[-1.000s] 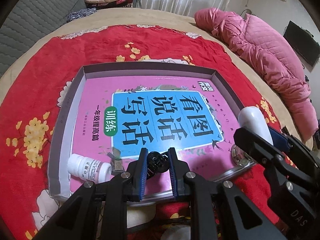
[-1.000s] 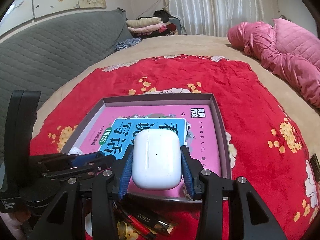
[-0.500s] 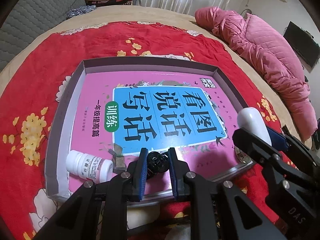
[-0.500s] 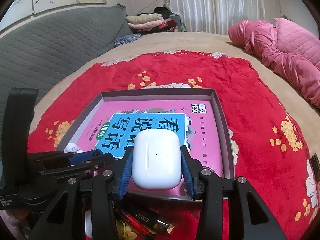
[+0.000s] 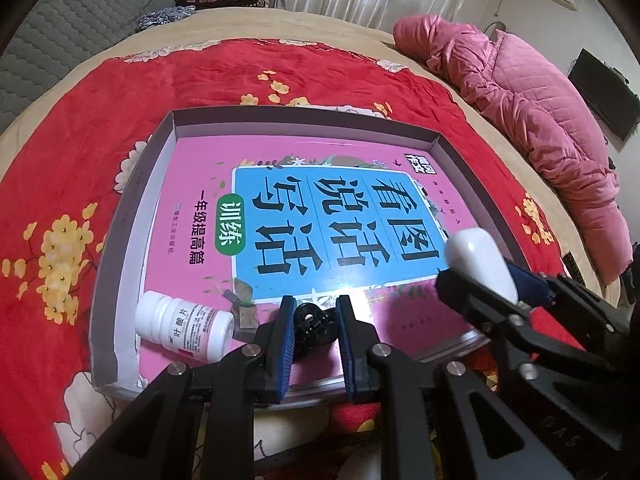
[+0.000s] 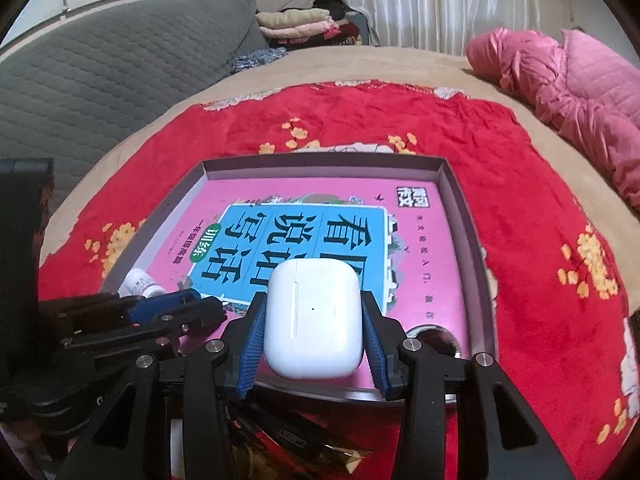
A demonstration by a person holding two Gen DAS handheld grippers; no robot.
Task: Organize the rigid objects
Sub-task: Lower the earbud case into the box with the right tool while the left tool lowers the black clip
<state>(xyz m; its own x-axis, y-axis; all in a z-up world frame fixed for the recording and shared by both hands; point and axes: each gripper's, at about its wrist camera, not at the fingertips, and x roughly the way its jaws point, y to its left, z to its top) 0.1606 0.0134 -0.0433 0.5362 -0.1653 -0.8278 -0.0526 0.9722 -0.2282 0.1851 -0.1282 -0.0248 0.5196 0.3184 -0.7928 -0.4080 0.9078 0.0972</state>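
1. Tray (image 5: 132, 216): a shallow rectangular cardboard box with low grey-purple walls, lying on a plush red blanket (image 5: 304, 76) printed with yellow flowers; it is the largest task thing.
2. Book (image 5: 320, 220): a flat, glossy pink cover with a blue title panel, lying in the tray and covering nearly all of its floor.
3. Earbud case (image 6: 314, 320): smooth white plastic, rounded corners, with a thin lid seam and a tiny dot on its face. The right gripper (image 6: 314, 326) pinches it between ribbed blue pads above the tray's near right part.
4. Pill bottle (image 5: 184, 326): a white plastic cylinder with a printed label, lying on its side in the tray's near left corner.
5. Small black object (image 5: 314, 326): rounded and shiny, its exact kind unclear. The left gripper (image 5: 314, 320) clamps it between blue pads, low over the book's near edge, just beside the bottle.
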